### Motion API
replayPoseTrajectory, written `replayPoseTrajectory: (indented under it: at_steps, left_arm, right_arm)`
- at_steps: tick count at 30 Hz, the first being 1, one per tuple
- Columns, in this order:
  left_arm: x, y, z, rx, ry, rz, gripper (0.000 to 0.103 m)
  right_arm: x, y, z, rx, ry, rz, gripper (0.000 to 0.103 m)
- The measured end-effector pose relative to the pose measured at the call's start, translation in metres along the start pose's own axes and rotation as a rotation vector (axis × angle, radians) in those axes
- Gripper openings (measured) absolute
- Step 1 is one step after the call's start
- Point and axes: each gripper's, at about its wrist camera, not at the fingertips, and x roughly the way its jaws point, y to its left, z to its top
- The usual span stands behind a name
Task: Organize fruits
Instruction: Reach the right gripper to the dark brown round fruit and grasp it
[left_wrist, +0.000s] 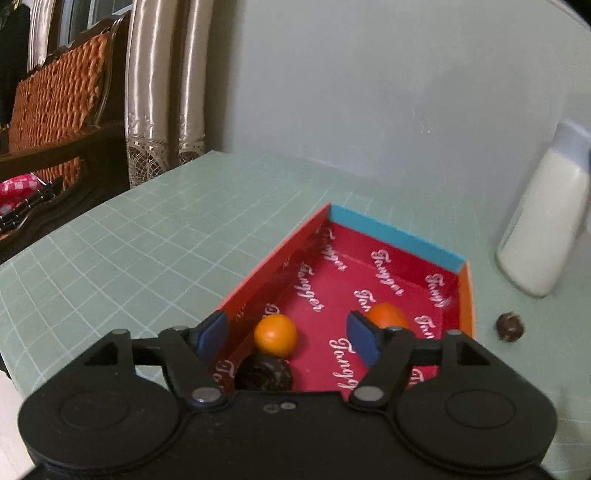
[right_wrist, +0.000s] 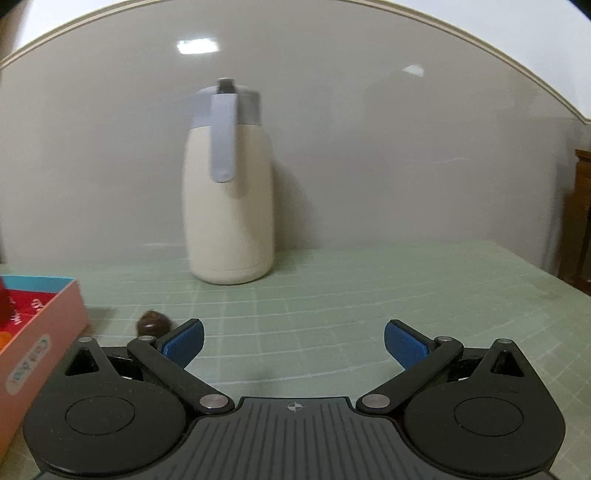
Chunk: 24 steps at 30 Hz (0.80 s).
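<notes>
A red box (left_wrist: 376, 229) with a blue far wall lies on the green mat. Inside it lie two orange fruits (left_wrist: 275, 334) (left_wrist: 386, 315) and a dark brown fruit (left_wrist: 264, 373). My left gripper (left_wrist: 287, 332) hangs open over the near end of the box; the pads touch none of the fruit. A second dark brown fruit (left_wrist: 510, 326) (right_wrist: 153, 322) lies on the mat just right of the box. My right gripper (right_wrist: 293, 332) is open over bare mat, with that fruit just beyond its left finger (right_wrist: 184, 343).
A cream thermos jug (right_wrist: 231, 206) (left_wrist: 543, 229) with a grey lid stands at the back by the wall. The box's side (right_wrist: 40, 339) fills the left edge of the right wrist view. A wicker chair (left_wrist: 55, 107) and curtains stand past the table's left edge.
</notes>
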Motion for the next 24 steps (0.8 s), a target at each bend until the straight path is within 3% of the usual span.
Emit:
replayPoseTrajectory:
  at_steps: [2,5,11,24]
  left_arm:
    - [-0.007,0.004,0.002,-0.011,-0.003,-0.018,0.07]
    - [-0.018,0.01,0.004,-0.035,-0.032,0.011,0.089]
    - [-0.034,0.035,0.003,-0.069,-0.06,0.014,0.09]
    - [-0.036,0.083,-0.031,-0.142,-0.164,0.249,0.093]
  right_arm:
    - [0.001,0.008,0.0,-0.006,0.0,0.018,0.103]
    - [0.003,0.017,0.001,-0.013,0.009,0.048,0.103]
    - [0.011,0.037,0.001,-0.041,0.029,0.104,0.103]
    - [0.042,0.061,0.001,-0.057,0.138,0.213,0.103]
